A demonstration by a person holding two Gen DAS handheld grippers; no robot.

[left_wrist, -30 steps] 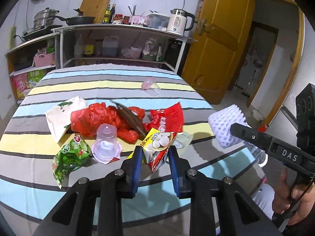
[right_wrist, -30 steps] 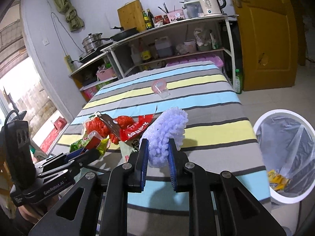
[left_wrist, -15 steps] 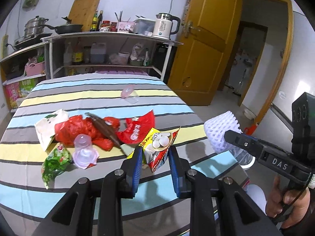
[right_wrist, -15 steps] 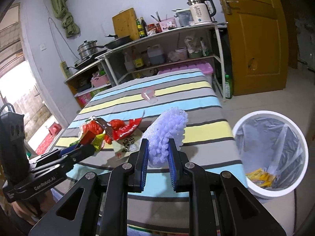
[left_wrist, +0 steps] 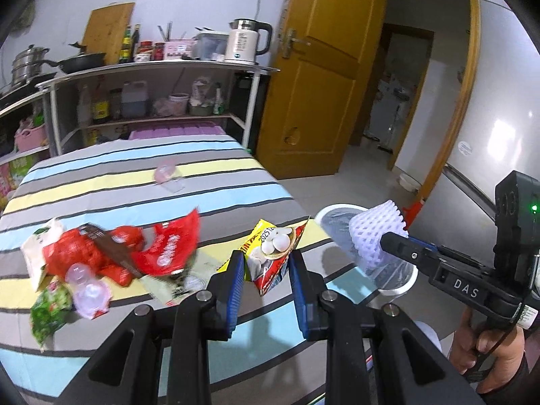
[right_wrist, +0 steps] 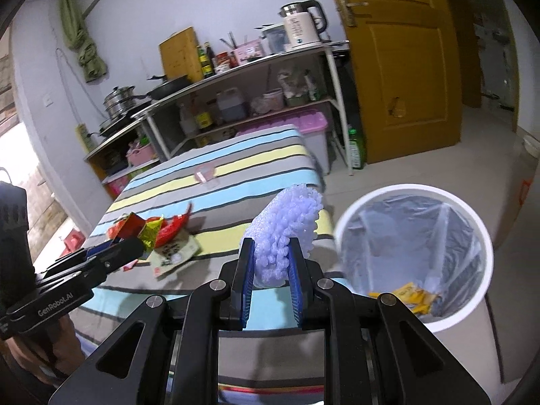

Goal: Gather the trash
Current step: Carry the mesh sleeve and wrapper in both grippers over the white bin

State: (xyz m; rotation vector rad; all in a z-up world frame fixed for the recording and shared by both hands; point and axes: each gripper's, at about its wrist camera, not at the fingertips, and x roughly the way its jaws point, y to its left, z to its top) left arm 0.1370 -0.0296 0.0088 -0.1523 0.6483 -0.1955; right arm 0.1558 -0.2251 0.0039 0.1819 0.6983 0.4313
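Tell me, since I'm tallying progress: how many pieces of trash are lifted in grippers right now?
2: a snack wrapper in the left gripper, and a white foam fruit net in the right gripper near the bin.

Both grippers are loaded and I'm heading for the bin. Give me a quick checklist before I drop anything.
1. Right gripper clamped on the foam fruit net: ok, pads press both sides.
2. Left gripper clamped on the yellow snack wrapper: ok.
3. White bin open and lined: ok, some wrappers lie at the bottom.
4. Foam fruit net over the bin mouth: not ok, it sits left of the rim in the right wrist view.
5. Yellow snack wrapper over the bin: not ok, it hangs above the striped table.
6. Path between the net and the bin clear: ok.
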